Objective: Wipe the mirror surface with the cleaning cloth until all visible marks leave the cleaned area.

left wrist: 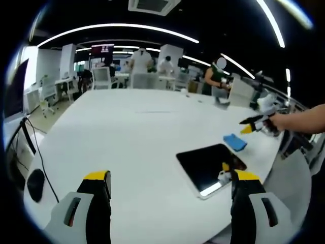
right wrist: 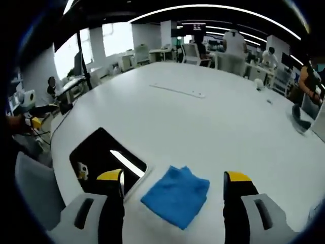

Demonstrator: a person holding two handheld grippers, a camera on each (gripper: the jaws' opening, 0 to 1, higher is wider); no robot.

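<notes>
— Both tongs stand apart, holding nothing. What does the left gripper [left wrist: 170,185] face?

— From the left gripper view its jaws rise over the white table [left wrist: 127,132], with the dark mirror [left wrist: 209,166] lying flat just ahead to the right and the blue cleaning cloth [left wrist: 235,142] beside the mirror's far corner.

— And the right gripper [right wrist: 174,185]?

— It hovers above the cloth [right wrist: 176,195], jaws straddling it from above without touching; the mirror [right wrist: 104,155] lies just left of the cloth. In the left gripper view, a person's hand [left wrist: 299,121] reaches in from the right, holding that gripper [left wrist: 256,123] level over the table edge.
</notes>
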